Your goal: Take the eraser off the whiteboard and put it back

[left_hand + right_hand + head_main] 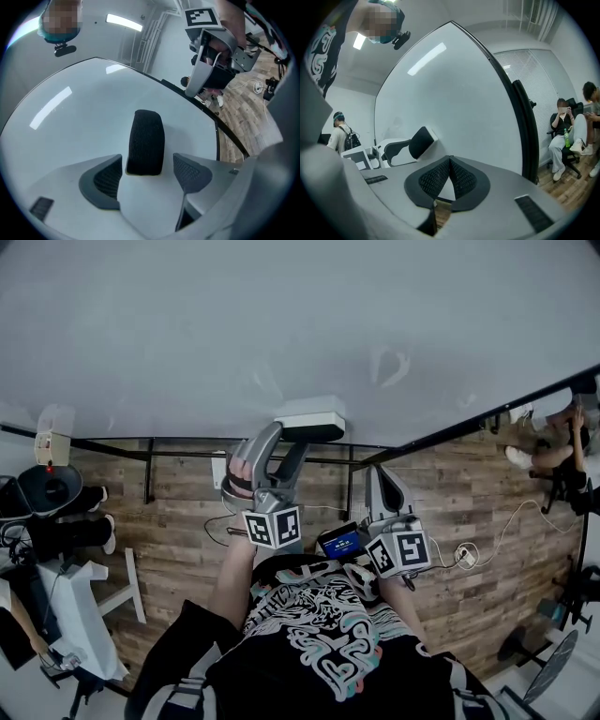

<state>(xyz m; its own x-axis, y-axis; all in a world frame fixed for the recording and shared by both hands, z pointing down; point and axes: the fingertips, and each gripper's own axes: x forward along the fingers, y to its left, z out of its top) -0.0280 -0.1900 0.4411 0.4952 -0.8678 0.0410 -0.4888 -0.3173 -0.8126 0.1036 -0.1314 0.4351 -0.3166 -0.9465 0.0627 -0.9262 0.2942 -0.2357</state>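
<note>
wood-plank floor (178, 521); a seated person (562, 136) at right, a standing person (340, 133) with backpack (350, 139) at left.

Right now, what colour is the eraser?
The eraser is black; clearest in the left gripper view.

This looks like an office workroom. A large whiteboard (281, 324) stands on a wood-plank floor (178, 521). Window blinds (534, 65) hang just past the whiteboard's edge, people (560, 136) sit near it, and a strip light (124, 22) glows above it.

Whiteboard (70, 117) glossy, smooth, reflecting lights; eraser (146, 140) black knit cloth, matt; floor (187, 521) wood plank, grainy.
</note>
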